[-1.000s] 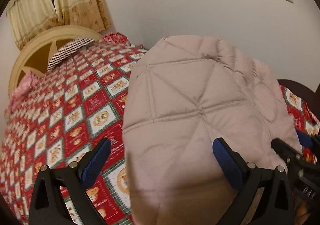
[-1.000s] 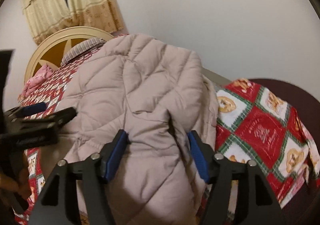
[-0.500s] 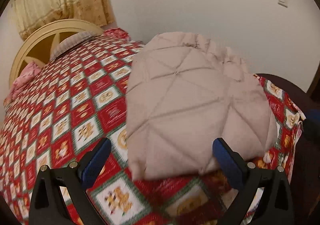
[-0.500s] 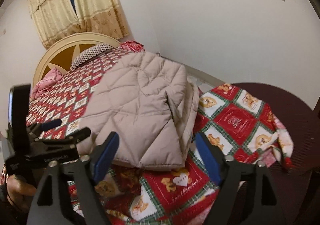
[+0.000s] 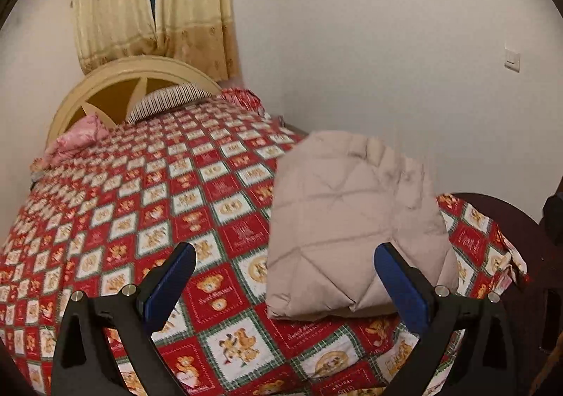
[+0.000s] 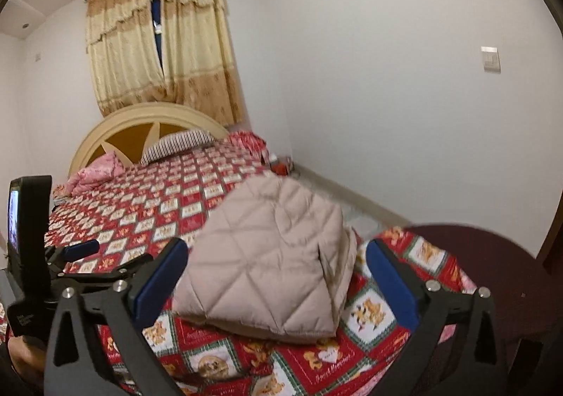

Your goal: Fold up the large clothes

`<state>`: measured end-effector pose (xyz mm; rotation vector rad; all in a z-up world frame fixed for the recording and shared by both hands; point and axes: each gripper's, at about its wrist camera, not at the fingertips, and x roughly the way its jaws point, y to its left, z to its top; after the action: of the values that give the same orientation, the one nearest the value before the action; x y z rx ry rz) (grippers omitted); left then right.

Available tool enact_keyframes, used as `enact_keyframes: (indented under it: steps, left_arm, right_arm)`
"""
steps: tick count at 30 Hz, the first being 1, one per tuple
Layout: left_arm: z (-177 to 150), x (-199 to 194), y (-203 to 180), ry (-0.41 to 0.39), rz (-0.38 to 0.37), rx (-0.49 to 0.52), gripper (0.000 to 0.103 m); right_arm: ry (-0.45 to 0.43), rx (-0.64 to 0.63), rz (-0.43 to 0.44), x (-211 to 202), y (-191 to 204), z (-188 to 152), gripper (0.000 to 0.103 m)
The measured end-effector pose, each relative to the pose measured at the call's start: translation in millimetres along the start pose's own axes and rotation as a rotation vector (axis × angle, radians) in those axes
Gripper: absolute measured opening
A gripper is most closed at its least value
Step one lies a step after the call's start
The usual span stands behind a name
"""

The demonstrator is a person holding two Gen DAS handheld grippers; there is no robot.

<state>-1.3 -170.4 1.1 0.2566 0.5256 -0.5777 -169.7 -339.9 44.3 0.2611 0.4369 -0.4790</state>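
Lying folded into a thick, roughly square bundle, the beige quilted jacket (image 5: 352, 230) rests on the bed's patchwork bedspread (image 5: 147, 206), at the foot end by the wall-side edge. Its shell looks soft and puffy, stitched in a diamond pattern, with layered edges showing along the side facing the wall. My left claw (image 5: 285, 285) hangs above the bedspread just short of the jacket, its blue-padded fingers (image 5: 169, 281) spread wide and holding nothing. My right claw (image 6: 272, 278) is likewise spread and empty, the jacket sitting beyond the gap between its fingers without touching them. The bedspread is printed in red and white squares with green borders and teddy bears; small script sits in some red squares near the jacket, too blurred to read fully. Far from the jacket, at the head end, a striped pillow (image 5: 165, 102) and a pink pillow (image 5: 75, 139) lean at the cream arched headboard (image 5: 116, 77), under gold patterned curtains (image 5: 147, 5).
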Motion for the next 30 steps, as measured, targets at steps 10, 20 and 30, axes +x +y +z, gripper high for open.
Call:
enact_keyframes:
  steps: [10, 20, 30]
  left_arm:
    - [6.5, -26.2, 13.7, -0.067, 0.035, -0.038, 0.102]
    - [6.0, -43.1, 1.6, -0.125, 0.041, 0.009, 0.102]
    - [5.9, -43.0, -2.8, -0.12, 0.039, 0.016, 0.102]
  right_arm:
    - [-0.194, -0.022, -0.024, -28.2, 16.2, 12.5, 0.103]
    - [-0.222, -0.016, -0.044, -26.8, 17.7, 11.5, 0.103]
    - [-0.166, 0.036, -0.046, -24.7, 11.1, 6.6, 0.103]
